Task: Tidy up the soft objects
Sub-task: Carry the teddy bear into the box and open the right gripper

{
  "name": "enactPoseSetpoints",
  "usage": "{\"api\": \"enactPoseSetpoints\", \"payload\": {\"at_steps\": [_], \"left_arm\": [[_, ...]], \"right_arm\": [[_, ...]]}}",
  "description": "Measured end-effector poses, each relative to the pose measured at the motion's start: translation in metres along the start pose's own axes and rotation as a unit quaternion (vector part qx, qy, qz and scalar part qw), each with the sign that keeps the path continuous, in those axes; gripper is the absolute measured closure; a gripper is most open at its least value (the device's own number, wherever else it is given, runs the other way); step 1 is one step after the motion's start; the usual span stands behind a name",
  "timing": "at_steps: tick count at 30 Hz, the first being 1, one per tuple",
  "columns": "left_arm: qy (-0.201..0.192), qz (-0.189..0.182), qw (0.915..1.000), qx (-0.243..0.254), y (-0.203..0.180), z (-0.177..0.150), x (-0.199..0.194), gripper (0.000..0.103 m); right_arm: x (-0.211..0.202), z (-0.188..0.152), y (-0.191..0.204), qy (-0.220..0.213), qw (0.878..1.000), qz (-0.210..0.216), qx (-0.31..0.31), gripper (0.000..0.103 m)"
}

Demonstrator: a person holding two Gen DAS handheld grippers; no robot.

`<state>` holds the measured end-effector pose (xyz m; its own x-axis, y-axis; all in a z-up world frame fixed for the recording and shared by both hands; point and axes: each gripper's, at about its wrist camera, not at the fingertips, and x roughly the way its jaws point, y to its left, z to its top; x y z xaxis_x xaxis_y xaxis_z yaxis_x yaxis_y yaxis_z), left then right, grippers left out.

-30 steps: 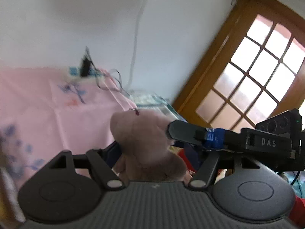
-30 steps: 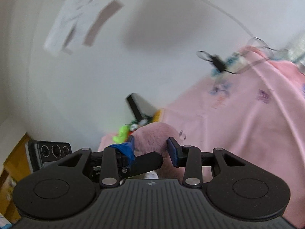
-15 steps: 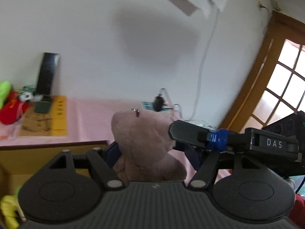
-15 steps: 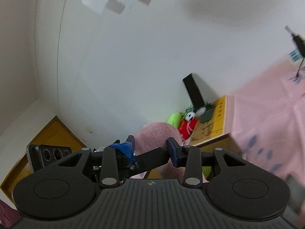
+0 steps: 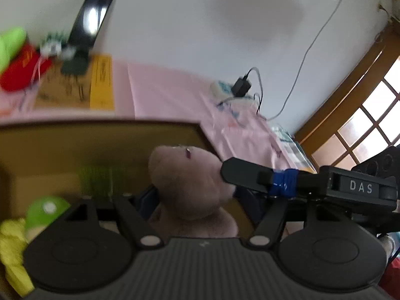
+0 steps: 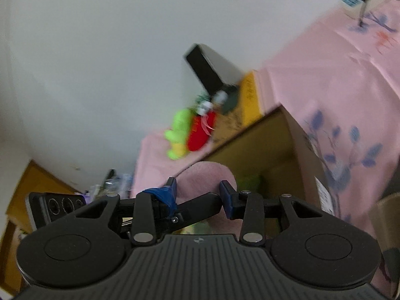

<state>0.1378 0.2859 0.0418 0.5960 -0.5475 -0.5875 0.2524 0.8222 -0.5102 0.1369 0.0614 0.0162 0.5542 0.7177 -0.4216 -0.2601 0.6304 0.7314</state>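
Note:
A pink plush toy (image 5: 190,187) is held by both grippers at once. My left gripper (image 5: 192,197) is shut on it from below. My right gripper (image 6: 198,192) is shut on the same plush toy (image 6: 205,177); its black finger with blue tape (image 5: 282,183) crosses the left wrist view. The toy hangs over an open cardboard box (image 5: 100,140), also in the right wrist view (image 6: 275,137). Green and yellow plush toys (image 5: 32,220) lie inside the box at the left.
A pink cloth (image 6: 350,75) covers the table. At the back stand a green plush (image 6: 178,132), a red plush (image 6: 202,132), a black stand (image 5: 90,22) and a yellow booklet (image 5: 101,82). A charger with cables (image 5: 241,87) lies by the wall. A wooden door (image 5: 362,105) is right.
Both grippers have swung down and left with the plush toy, from facing the wall to hanging over the open cardboard box. Both stay shut on it.

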Motion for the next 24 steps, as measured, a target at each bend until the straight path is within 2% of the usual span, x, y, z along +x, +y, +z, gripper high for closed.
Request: {"api": "enactPoseSetpoints", "payload": {"at_steps": [3, 5, 8, 9, 13, 17, 24], "left_arm": [[0.024, -0.011, 0.9995, -0.018, 0.015, -0.005, 0.015, 0.038], [0.031, -0.020, 0.9990, -0.027, 0.019, -0.005, 0.020, 0.038], [0.033, -0.022, 0.9987, -0.032, 0.023, -0.003, 0.026, 0.034], [0.035, -0.020, 0.9986, -0.034, 0.024, -0.002, 0.028, 0.029], [0.041, -0.004, 0.9983, -0.040, 0.027, -0.001, 0.035, 0.029], [0.055, 0.015, 0.9978, -0.036, 0.028, -0.001, 0.045, 0.029], [0.057, 0.025, 0.9977, -0.028, 0.023, -0.002, 0.049, 0.029]], "right_arm": [[0.010, -0.006, -0.005, 0.006, 0.999, -0.035, 0.008, 0.082], [0.012, -0.008, -0.007, 0.001, 0.999, -0.044, 0.014, 0.082], [0.015, -0.007, -0.010, -0.004, 0.998, -0.054, 0.021, 0.082], [0.016, -0.007, -0.010, -0.006, 0.998, -0.058, 0.021, 0.081], [0.023, -0.004, -0.007, -0.024, 0.996, -0.089, -0.001, 0.080], [0.030, -0.003, -0.009, -0.016, 0.992, -0.123, -0.017, 0.081], [0.024, -0.005, -0.013, -0.022, 0.992, -0.124, -0.024, 0.080]]}}
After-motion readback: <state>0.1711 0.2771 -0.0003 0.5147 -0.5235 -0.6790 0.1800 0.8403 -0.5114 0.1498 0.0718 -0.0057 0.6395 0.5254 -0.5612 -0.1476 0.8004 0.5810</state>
